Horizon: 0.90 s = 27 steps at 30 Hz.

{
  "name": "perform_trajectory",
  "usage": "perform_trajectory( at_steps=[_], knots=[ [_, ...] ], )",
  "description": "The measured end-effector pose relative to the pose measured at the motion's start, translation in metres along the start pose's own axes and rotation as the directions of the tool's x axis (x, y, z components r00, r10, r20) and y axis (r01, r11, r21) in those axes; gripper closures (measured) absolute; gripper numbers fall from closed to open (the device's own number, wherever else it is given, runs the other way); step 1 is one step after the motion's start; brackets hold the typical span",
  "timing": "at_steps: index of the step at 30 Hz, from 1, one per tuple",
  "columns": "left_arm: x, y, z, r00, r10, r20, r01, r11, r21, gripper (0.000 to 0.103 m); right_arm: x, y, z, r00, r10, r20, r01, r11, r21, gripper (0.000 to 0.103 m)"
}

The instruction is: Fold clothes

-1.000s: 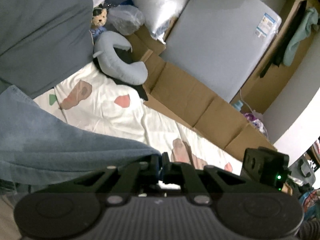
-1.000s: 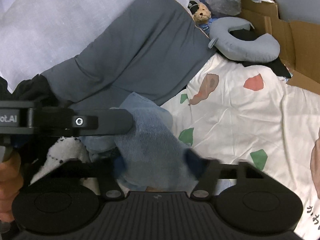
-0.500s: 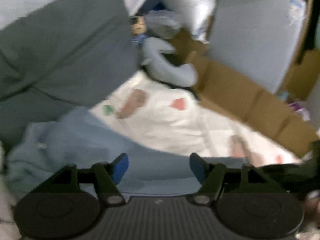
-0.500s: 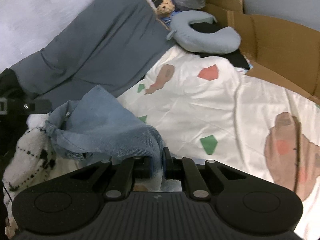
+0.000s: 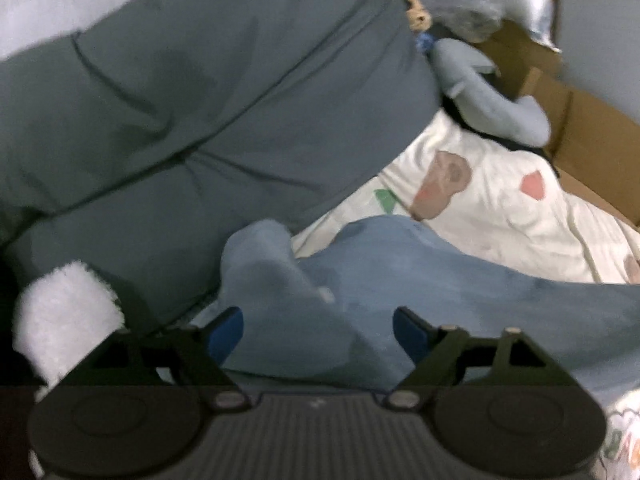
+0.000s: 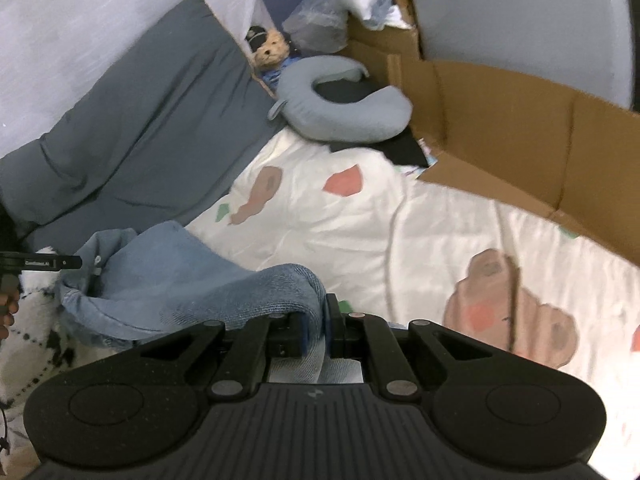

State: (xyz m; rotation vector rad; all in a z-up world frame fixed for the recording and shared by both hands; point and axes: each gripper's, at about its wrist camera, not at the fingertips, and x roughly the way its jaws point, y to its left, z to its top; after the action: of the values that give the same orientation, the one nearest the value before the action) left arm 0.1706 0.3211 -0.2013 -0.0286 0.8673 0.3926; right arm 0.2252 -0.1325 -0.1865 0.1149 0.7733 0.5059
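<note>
Right hand-held gripper (image 6: 316, 330) is clamping a fold of the denim garment (image 6: 192, 280), fingers pinched tight on the cloth; a second ago it was wide around it. Left hand-held gripper (image 5: 318, 332) is now standing wide over the denim (image 5: 400, 300), having let go of what it was pinching a second ago. So the grip is passing left to right; my guess is the left is going for a new edge. Denim is lying bunched on the bed's printed white sheet (image 6: 400, 232), beside a fuzzy white item (image 5: 64, 312). Farther: grey cushion (image 6: 140, 128), neck pillow (image 6: 344, 116), teddy bear (image 6: 272, 52), cardboard (image 6: 500, 120)
</note>
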Motion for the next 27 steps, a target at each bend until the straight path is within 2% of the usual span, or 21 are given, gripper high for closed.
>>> perform_trajectory(
  at_steps=[4, 11, 21, 27],
  knots=[
    [0.02, 0.008, 0.004, 1.0, 0.009, -0.025, -0.01, 0.999, -0.038, 0.018, -0.006, -0.007, 0.012, 0.999, -0.054, -0.003, 0.054, 0.998, -0.019, 0.097],
    [0.035, 0.004, -0.001, 0.996, -0.071, -0.062, 0.066, 0.995, -0.081, 0.017, -0.015, -0.019, 0.035, 0.991, -0.135, 0.001, 0.135, 0.989, -0.054, 0.098],
    [0.042, -0.021, -0.005, 0.982, -0.173, -0.072, 0.167, 0.983, -0.079, 0.017, -0.039, -0.018, 0.096, 0.976, -0.203, 0.077, 0.213, 0.967, -0.142, 0.098],
    [0.041, -0.029, 0.0, 0.975, -0.213, -0.062, 0.206, 0.974, -0.097, 0.017, -0.054, -0.007, 0.134, 0.962, -0.235, 0.14, 0.262, 0.94, -0.218, 0.098]
  ],
)
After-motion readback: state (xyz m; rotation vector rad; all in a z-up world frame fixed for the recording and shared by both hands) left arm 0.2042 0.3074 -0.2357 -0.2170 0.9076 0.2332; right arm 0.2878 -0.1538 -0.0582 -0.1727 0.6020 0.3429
